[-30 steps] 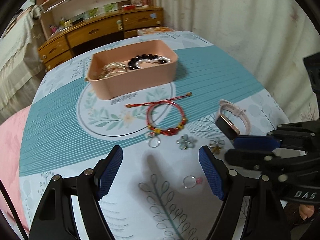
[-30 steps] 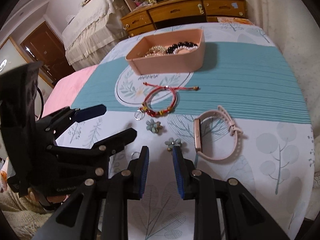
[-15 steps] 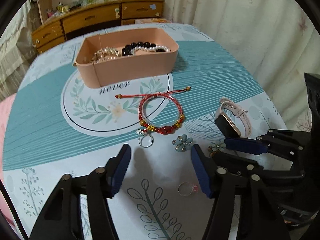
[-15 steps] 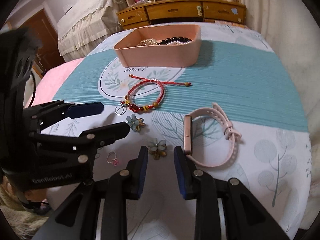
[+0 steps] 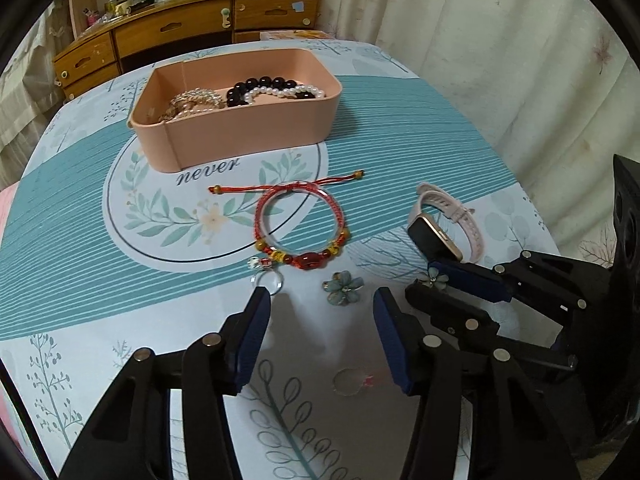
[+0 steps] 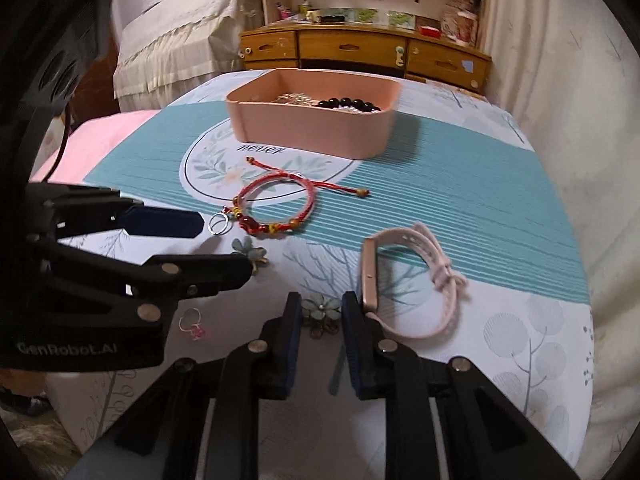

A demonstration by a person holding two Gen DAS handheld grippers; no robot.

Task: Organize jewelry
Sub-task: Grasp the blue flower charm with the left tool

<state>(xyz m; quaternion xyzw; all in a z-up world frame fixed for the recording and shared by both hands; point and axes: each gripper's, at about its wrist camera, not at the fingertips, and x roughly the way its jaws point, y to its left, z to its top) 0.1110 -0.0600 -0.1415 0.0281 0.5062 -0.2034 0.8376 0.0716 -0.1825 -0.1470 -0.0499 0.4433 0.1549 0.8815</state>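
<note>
The right gripper [image 6: 320, 312] has just been closing around the flower clip [image 6: 321, 312], not yet squeezing it. The left gripper [image 5: 320, 336] hangs open, empty. Pinch the flower gently, then carry it to the pink box [image 6: 312, 132].

A home bedroom: a wooden dresser [image 6: 362, 50] with knick-knacks, a covered bed [image 6: 172, 40], leaf-print curtains [image 5: 500, 60], and a patterned tablecloth [image 5: 400, 128].

Flower charm [image 6: 322, 307] partly behind right gripper [image 6: 318, 314]; tray [image 6: 320, 136] contents mostly hidden.
</note>
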